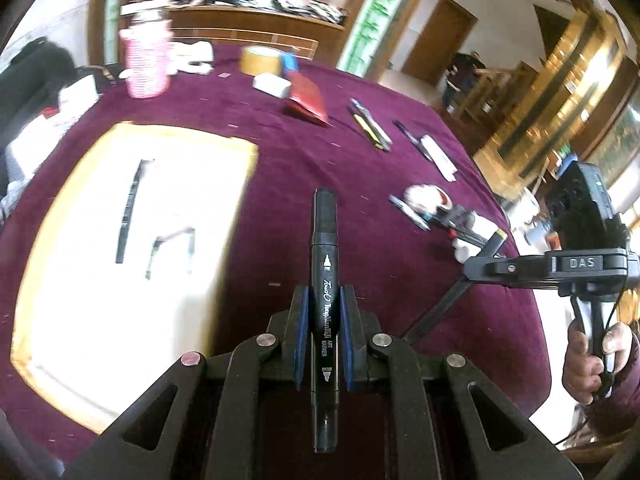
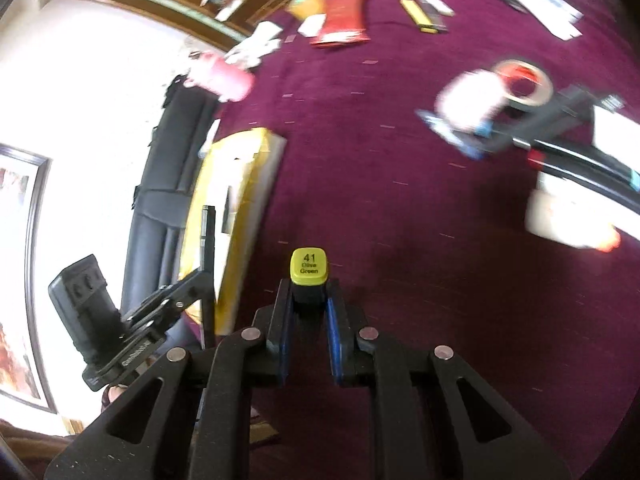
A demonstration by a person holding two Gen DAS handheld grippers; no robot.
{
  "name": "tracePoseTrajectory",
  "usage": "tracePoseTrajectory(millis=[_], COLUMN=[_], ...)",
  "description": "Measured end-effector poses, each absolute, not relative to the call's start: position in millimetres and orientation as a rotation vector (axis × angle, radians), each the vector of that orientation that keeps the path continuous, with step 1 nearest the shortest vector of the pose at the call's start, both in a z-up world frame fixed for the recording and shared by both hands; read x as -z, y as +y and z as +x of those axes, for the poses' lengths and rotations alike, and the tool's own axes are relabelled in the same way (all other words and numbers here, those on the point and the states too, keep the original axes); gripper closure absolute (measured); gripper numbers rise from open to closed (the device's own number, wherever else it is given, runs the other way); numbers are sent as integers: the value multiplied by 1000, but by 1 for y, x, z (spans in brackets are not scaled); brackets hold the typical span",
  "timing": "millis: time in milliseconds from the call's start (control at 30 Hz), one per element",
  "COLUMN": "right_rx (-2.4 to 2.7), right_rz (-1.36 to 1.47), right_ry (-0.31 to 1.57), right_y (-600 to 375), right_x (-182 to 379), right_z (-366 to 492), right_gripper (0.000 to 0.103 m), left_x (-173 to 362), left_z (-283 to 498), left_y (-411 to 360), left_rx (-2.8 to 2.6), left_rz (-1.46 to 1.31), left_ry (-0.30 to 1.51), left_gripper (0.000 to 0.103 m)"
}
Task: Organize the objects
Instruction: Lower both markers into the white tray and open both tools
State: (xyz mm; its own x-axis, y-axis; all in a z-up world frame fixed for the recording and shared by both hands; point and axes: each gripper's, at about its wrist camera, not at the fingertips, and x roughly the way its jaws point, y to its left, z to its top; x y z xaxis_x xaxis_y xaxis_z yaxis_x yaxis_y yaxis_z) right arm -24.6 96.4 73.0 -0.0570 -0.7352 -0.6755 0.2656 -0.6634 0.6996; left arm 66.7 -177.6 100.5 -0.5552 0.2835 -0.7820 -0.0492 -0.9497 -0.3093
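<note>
The left gripper (image 1: 323, 312) is clenched on a black double-ended art marker (image 1: 325, 280), its blue-padded fingers (image 1: 301, 332) pressing the barrel from both sides. The marker lies lengthwise along the fingers, one end projecting forward above the round table covered in purple cloth (image 1: 360, 208), the other running back beneath the camera.

The right gripper (image 2: 306, 300) grasps a second black marker with an olive-green end cap (image 2: 309, 268). The cap, printed "41 Olive Green", faces the right wrist camera; the pads touch the black barrel just below it.

Both grippers hang above the near edge of the table. The person's right hand (image 1: 588, 360) shows wrapped round the gripper handle off the table's right edge.

A shallow white tray with a yellow rim (image 1: 60, 208) sits at the left edge of the table. Three dark pens (image 1: 128, 212) lie inside it, blurred.

Toward the right edge lie a roll of tape with a red core (image 2: 524, 82), a blue pen (image 1: 408, 212) just beside it, and white items too blurred to identify. Near the far edge stand a pink ribbed bottle (image 1: 146, 64), a tan tape roll (image 1: 262, 60) and a red booklet (image 1: 306, 98), with loose pens (image 1: 370, 124) nearby.
</note>
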Motion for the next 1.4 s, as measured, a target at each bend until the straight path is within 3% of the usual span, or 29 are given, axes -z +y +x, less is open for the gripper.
tracePoseTrajectory(millis=[533, 967, 1200, 1300, 1400], right_rx=[1600, 1648, 1690, 1716, 1733], right_rz=[1483, 1619, 1700, 1725, 1737], right_ry=[-451, -383, -414, -433, -469], right_y=[-109, -224, -241, -237, -233], right_x=[-80, -34, -6, -1, 0], right_z=[-52, -112, -130, -134, -136], right_gripper=[90, 89, 90, 89, 86], left_x=[-78, -34, -30, -33, -41], left_z=[22, -36, -41, -40, -38], left_y=[-331, -351, -365, -364, -362], left_rx=[-2715, -2663, -2665, -2653, -2640], left_rz=[-1451, -1562, -1562, -1563, -1535], left_ry=[-407, -308, -380, -384, -400], left_gripper=[91, 92, 91, 87, 74])
